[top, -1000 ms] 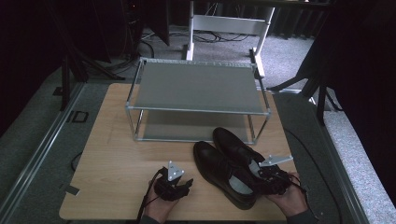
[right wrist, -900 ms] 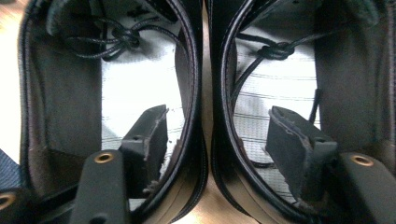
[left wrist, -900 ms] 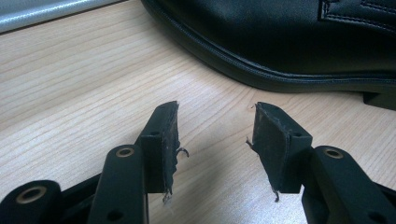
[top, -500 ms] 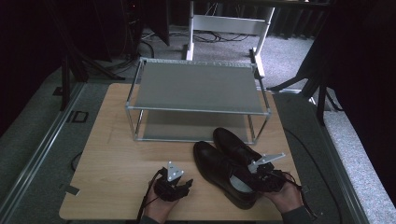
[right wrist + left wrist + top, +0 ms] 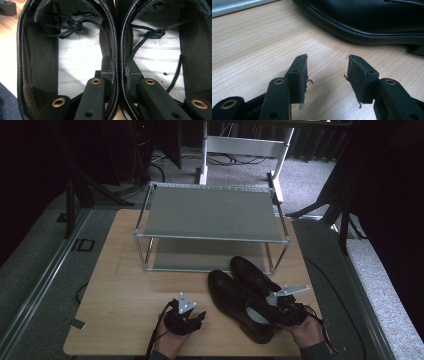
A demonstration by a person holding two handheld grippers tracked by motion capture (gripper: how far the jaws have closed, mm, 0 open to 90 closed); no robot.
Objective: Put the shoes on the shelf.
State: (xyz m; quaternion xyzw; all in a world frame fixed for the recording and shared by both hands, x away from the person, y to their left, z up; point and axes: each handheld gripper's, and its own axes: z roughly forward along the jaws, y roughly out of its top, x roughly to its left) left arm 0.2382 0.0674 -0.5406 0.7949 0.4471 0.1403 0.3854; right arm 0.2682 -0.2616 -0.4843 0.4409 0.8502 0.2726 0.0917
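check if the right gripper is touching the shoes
Touching: the right gripper view shows the right gripper with one jaw inside each shoe, pinching their adjoining walls.

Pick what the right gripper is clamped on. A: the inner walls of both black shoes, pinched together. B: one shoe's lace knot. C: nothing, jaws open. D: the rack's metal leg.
A: in the right gripper view the right gripper has one jaw inside each black shoe, squeezing their touching walls.

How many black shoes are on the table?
2. The left shoe and the right shoe lie side by side in front of the rack; the right gripper pinches their inner walls together.
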